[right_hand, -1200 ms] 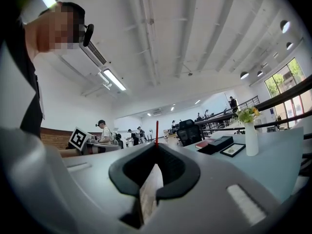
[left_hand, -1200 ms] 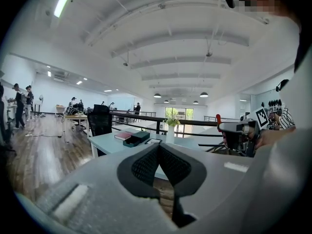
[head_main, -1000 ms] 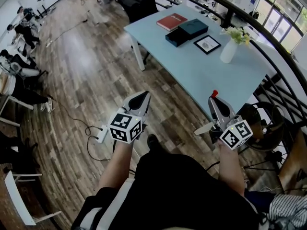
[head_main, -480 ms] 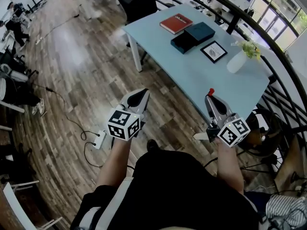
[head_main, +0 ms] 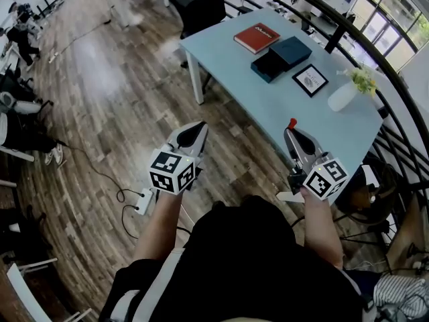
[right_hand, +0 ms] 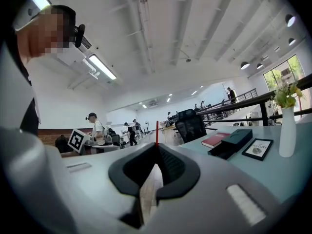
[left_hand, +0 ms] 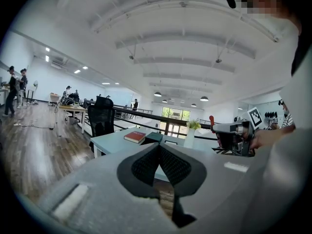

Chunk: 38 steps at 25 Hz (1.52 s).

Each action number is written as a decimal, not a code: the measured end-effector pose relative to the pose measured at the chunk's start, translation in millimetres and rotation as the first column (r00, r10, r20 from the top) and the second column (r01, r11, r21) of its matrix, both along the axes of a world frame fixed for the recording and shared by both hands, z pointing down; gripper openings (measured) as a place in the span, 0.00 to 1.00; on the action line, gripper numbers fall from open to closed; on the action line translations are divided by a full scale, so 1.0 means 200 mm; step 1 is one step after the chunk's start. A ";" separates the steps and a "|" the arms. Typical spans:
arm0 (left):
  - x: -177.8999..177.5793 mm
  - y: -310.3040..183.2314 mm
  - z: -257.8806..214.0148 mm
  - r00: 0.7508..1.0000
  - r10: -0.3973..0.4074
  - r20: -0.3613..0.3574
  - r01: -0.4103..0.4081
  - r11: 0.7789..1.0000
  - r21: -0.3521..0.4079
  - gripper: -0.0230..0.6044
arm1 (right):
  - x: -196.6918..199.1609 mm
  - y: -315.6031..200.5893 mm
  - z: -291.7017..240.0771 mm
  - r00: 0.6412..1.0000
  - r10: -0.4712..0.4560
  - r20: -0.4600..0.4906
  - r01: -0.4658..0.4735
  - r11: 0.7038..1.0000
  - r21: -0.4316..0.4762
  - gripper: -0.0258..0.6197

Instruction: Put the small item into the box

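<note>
Head view: you hold both grippers in front of your body, above the wooden floor (head_main: 100, 113), at the near side of a pale blue worktop (head_main: 268, 106).

Right gripper (head_main: 290, 130): the fingers are pressed together on a small red item (head_main: 291, 123), which sticks out past the tips. The right gripper view confirms this: the item (right_hand: 157, 130) stands as a thin red stalk rising from the closed tips of the gripper (right_hand: 157, 147). The item shows against the near edge of the worktop, well apart from the box.

Left gripper (head_main: 200, 128): the fingers are pressed together with nothing between them. The left gripper view shows the dark pads (left_hand: 146, 165) meeting at the gripper tips (left_hand: 158, 146), with only the worktop and room beyond.

Box (head_main: 281, 56): dark teal, on the far half of the worktop, with one part resting against the other. A red book (head_main: 257, 37) lies just to its far left. A framed picture (head_main: 310, 80) lies near its right side. A white vase (head_main: 343, 96) with flowers stands further right, near the black railing (head_main: 375, 59).

Other items: a black office chair (head_main: 194, 2) stands at the far left end of the worktop. A white power strip (head_main: 143, 202) with a cable lies on the floor below your left gripper.
</note>
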<state>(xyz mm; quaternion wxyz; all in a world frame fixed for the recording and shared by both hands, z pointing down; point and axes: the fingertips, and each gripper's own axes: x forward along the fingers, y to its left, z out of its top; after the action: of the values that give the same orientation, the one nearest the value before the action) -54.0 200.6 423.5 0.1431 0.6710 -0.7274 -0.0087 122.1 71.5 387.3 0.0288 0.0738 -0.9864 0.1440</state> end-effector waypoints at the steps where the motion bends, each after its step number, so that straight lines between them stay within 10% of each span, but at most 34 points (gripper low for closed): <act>1: -0.02 -0.01 0.01 1.000 -0.002 -0.007 0.002 1.000 -0.001 0.04 | -0.01 -0.02 0.00 1.000 0.007 -0.001 -0.007 1.000 -0.005 0.06; 24: -0.63 -1.18 0.04 1.000 -0.005 -0.003 0.005 0.996 -0.084 0.04 | -0.71 -1.26 0.22 0.999 -0.021 -0.028 0.018 0.995 -0.102 0.06; 38: -0.64 -1.81 0.11 0.995 0.091 0.041 -0.084 0.984 -0.157 0.04 | -0.78 -1.61 0.34 0.999 0.032 -0.017 -0.035 0.978 -0.205 0.06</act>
<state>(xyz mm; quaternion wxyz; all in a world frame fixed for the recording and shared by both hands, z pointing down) -182.8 -161.1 446.4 0.1777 0.6893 -0.6988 0.0704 -33.2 -250.7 456.0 0.0408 0.0881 -0.9646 0.2450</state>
